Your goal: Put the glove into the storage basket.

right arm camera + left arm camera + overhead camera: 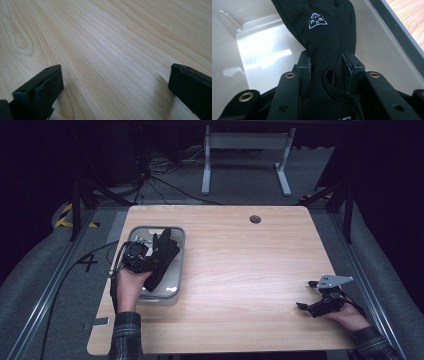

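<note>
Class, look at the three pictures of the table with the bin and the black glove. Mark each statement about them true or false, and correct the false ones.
1. The left claw is shut on the black glove. True.
2. The glove hangs over the clear bin. True.
3. The right claw holds a second glove. False: its jaws stand open over bare wooden table.
4. The bin sits at the table's right edge. False: it sits near the left edge.

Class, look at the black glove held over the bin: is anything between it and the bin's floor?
Nothing visible. The left gripper clamps the black glove, which hangs above the bin; its pale floor is bare.
</note>
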The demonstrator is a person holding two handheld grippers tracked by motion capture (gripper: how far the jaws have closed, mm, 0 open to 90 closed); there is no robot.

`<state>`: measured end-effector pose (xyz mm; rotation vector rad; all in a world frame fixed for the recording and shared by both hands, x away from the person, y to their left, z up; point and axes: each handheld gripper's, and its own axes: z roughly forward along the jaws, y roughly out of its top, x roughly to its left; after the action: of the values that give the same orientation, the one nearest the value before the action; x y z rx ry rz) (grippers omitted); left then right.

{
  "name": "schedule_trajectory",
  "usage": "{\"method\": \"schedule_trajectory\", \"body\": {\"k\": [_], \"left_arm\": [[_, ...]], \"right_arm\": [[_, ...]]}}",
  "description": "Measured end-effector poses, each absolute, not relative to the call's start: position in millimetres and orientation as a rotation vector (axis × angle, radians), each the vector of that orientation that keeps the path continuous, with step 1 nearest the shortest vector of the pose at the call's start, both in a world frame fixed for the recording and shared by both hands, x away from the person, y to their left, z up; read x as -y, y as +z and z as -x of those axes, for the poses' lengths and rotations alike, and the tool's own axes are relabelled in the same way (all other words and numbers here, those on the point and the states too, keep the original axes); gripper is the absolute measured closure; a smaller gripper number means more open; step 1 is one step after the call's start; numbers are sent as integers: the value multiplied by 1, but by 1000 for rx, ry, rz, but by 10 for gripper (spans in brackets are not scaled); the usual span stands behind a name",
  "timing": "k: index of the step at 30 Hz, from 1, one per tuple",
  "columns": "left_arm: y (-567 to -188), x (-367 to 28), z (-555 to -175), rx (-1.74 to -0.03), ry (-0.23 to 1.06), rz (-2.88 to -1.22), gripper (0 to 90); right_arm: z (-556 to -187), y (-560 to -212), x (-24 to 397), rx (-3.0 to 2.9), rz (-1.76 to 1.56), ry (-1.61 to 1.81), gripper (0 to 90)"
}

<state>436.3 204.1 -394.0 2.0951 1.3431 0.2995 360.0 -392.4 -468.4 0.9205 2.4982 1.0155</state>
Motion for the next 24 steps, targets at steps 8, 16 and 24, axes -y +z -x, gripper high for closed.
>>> {"method": "schedule_trajectory", "body": {"k": [8,16,24], "left_arm": [[-398,-205,-443,-1370,287,-2111,615],[-398,-209,-442,-1400,326,-2082,384],[-386,-205,-436,-1353,368,-2063,284]], "right_arm": [[-360,-468,392,-2498,-921,1015,3],[-360,-468,392,-2499,-920,1016,3],[-360,-468,392,-2499,-920,1015,3]]}}
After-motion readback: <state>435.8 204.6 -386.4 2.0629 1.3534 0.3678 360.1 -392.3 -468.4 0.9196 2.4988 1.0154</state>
